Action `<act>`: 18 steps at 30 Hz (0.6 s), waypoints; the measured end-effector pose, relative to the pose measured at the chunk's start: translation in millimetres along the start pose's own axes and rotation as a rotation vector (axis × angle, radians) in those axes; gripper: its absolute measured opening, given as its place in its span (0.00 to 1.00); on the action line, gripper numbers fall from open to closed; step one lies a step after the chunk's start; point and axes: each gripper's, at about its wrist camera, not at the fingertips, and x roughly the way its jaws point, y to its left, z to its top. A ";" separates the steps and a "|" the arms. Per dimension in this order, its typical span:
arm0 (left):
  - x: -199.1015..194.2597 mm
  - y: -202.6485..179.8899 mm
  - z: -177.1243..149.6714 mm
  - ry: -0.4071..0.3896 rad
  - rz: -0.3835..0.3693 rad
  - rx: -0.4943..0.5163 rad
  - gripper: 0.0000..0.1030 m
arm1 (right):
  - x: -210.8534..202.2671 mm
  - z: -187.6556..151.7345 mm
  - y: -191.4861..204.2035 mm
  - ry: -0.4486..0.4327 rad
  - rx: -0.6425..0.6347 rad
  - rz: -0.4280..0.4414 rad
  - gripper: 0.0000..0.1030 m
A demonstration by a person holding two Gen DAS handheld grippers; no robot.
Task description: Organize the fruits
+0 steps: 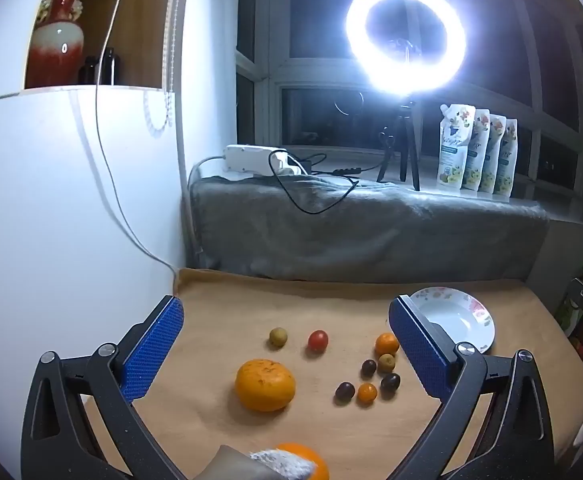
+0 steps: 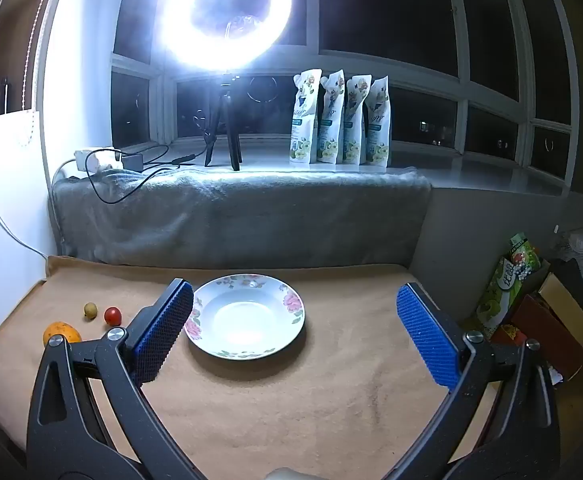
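Nearest orange (image 1: 303, 460): it sits right under your left gripper (image 1: 287, 344), partly hidden at the bottom edge by something pale and blurred I can't identify. You could knock it without seeing it.
Left gripper: your jaws stand wide apart with nothing between the pads, tilted down over the scattered fruit.
Right gripper (image 2: 295, 328): also spread wide and holding nothing, aimed at the plate (image 2: 291, 312).
Big orange (image 1: 264, 385): it lies alone on the tan cloth (image 2: 331, 408). It is round, so a pinch off its middle would likely squirt it sideways.
Small cluster: the dark grapes (image 1: 368, 367), a tiny orange fruit (image 1: 367, 393) and an olive-brown one (image 1: 386, 362) lie close together, some touching. Closing on one will probably shove its neighbours.
Cherry tomato (image 1: 318, 340): soft-looking, so too hard a squeeze may split it.
Plate: empty and shallow-rimmed, to the right of the fruit. Fruit released from high up could roll off.
Glare: the ring light (image 1: 405, 36) washes out the plate's centre, so you may misjudge its depth.
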 end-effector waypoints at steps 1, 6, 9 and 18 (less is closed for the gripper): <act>-0.8 -0.9 0.0 -0.003 -0.003 0.004 0.99 | 0.2 0.0 -0.2 -0.001 0.005 0.000 1.00; 2.6 4.0 1.6 0.011 0.016 -0.014 0.99 | 2.4 -0.3 0.0 -0.002 0.006 0.004 1.00; 4.5 1.6 -1.7 0.015 0.015 -0.006 0.99 | 1.8 -0.1 -0.5 -0.005 0.007 -0.001 1.00; 3.3 3.5 -0.4 0.000 0.012 -0.007 0.99 | 0.3 0.3 0.0 -0.009 0.007 0.004 1.00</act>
